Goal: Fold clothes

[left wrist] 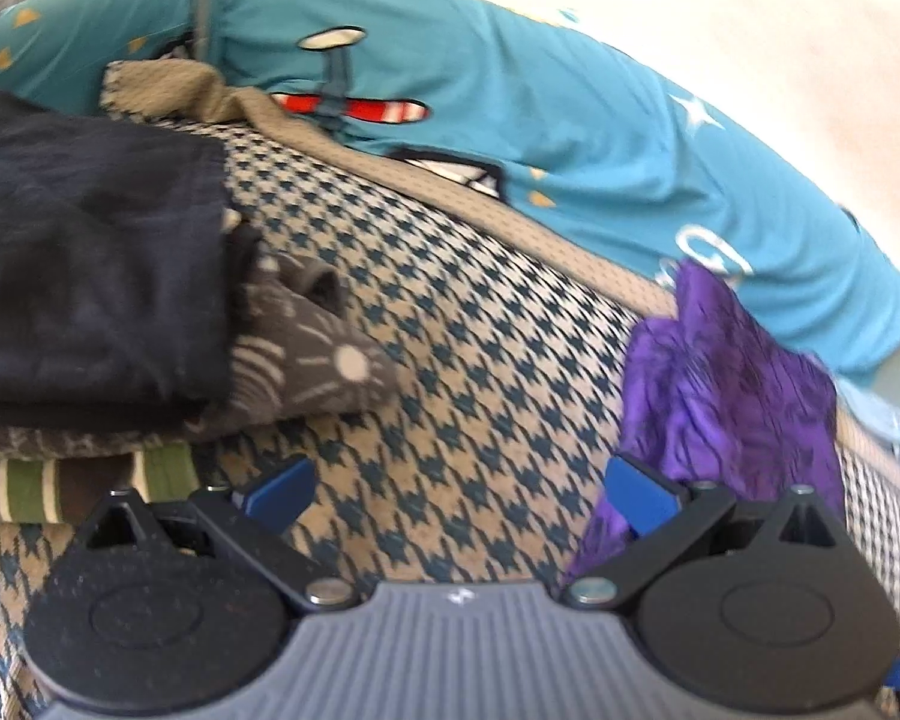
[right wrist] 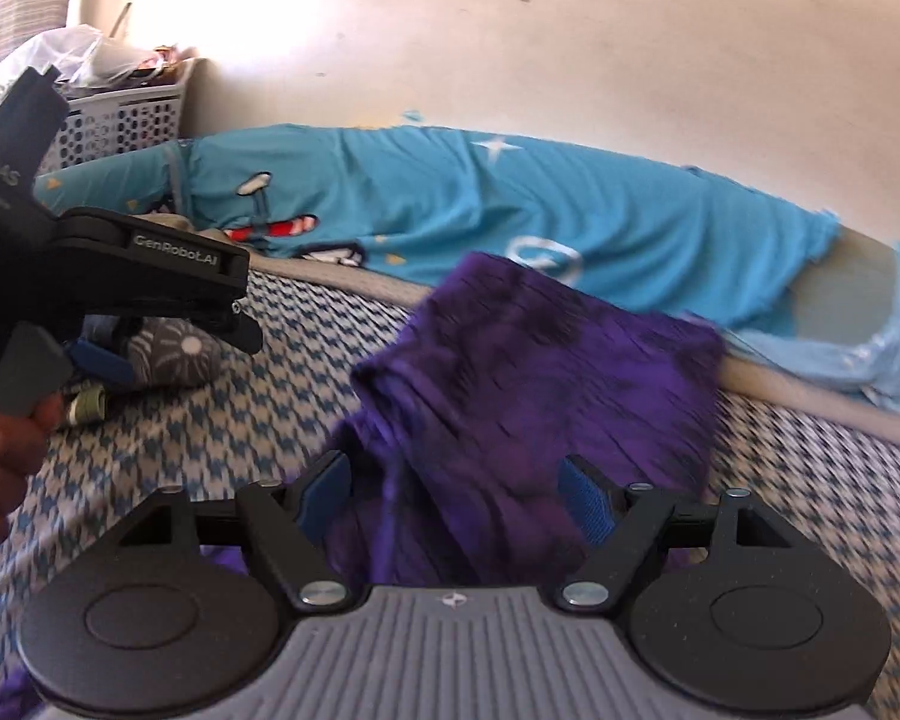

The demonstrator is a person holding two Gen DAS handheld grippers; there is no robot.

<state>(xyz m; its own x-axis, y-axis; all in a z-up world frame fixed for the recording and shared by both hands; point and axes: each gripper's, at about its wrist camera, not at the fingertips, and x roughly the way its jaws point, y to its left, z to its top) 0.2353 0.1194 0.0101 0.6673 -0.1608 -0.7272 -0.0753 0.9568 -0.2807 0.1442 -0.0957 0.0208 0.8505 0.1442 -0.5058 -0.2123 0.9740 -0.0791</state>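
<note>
A purple mottled garment (right wrist: 528, 372) lies bunched on the houndstooth bed sheet (right wrist: 810, 510). My right gripper (right wrist: 456, 498) stands wide over its near end. The cloth fills the gap between the blue pads (right wrist: 330, 489), and I see no pinch on it. In the left wrist view the same purple garment (left wrist: 732, 396) rises beside the right finger. My left gripper (left wrist: 459, 492) is open over bare sheet (left wrist: 450, 360) with nothing between its fingers. Both views are blurred.
A pile of folded clothes sits at the left: a dark navy piece (left wrist: 90, 252) over a grey patterned one (left wrist: 324, 360) and a green striped one (left wrist: 90, 486). A teal printed blanket (left wrist: 510, 96) runs along the wall. A white laundry basket (right wrist: 120, 120) stands far left. A hand (right wrist: 0, 456) holds the left tool.
</note>
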